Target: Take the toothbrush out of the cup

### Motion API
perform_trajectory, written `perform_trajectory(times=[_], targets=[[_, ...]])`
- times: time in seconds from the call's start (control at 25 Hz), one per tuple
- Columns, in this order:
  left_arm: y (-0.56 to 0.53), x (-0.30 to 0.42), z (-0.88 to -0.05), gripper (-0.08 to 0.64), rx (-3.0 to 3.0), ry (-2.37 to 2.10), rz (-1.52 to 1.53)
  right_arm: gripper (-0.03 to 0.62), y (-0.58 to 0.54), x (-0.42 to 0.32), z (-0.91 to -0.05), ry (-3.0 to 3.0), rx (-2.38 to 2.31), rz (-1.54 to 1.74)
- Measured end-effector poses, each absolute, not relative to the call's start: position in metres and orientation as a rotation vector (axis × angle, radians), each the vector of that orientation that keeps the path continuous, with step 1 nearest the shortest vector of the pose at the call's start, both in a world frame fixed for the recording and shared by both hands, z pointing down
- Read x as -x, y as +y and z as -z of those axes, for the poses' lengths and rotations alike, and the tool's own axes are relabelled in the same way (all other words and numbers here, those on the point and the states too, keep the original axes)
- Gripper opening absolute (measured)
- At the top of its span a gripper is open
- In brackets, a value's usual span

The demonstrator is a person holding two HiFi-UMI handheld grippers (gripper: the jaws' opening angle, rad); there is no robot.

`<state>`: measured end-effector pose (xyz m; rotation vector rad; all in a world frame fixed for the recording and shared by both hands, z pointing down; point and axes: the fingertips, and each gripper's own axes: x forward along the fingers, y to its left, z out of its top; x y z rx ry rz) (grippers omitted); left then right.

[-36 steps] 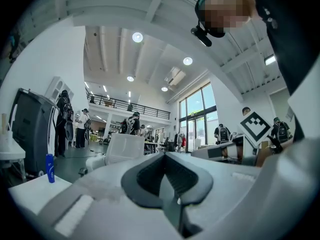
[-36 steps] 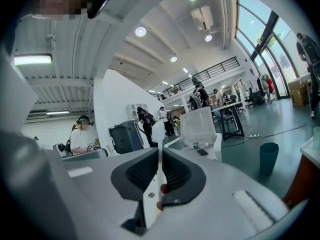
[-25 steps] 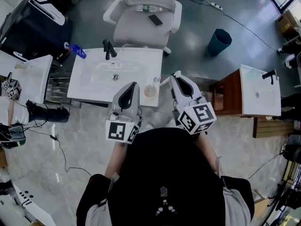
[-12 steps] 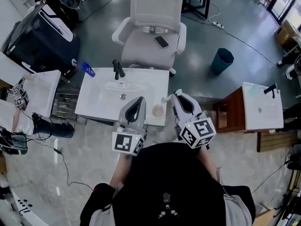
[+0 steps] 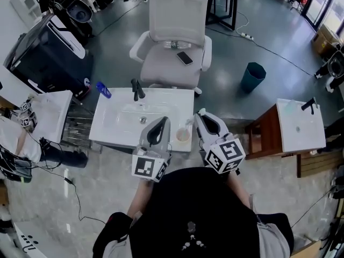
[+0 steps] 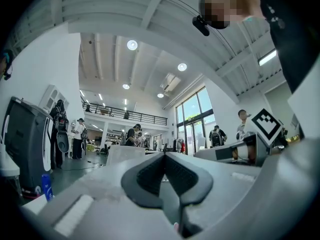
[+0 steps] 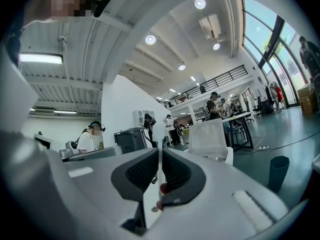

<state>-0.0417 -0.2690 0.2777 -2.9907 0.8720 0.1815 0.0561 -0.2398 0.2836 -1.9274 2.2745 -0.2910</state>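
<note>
A pale cup [image 5: 183, 135] stands on the front right corner of the white sink [image 5: 121, 123]. My right gripper [image 5: 198, 115] hovers just right of and beyond the cup, shut on the white toothbrush [image 5: 189, 123], whose thin stalk [image 7: 159, 156] runs up between the pads to a bristle head. Whether the brush's lower end sits in the cup I cannot tell. My left gripper [image 5: 159, 123] hangs over the sink's front edge, left of the cup, its jaws shut with nothing between them.
A black faucet [image 5: 137, 88] and a blue bottle [image 5: 104, 90] are at the sink's back. Behind it stands a white chair [image 5: 177, 42] with a phone [image 5: 184, 58] on it. A teal bin [image 5: 252, 77] and a second sink [image 5: 301, 125] stand to the right.
The head view has shifted, so the sink and cup sit lower in frame. The right gripper has drawn slightly closer to the cup. Both grippers stay shut.
</note>
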Motion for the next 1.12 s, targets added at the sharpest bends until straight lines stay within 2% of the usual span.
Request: perform_trajectory(times=[1.12], targets=[[-0.254, 0.051, -0.300, 0.002, 3.031, 0.873, -0.168, 0.021, -0.223, -0.047, -0.306, 2.269, 1.961, 0.331]])
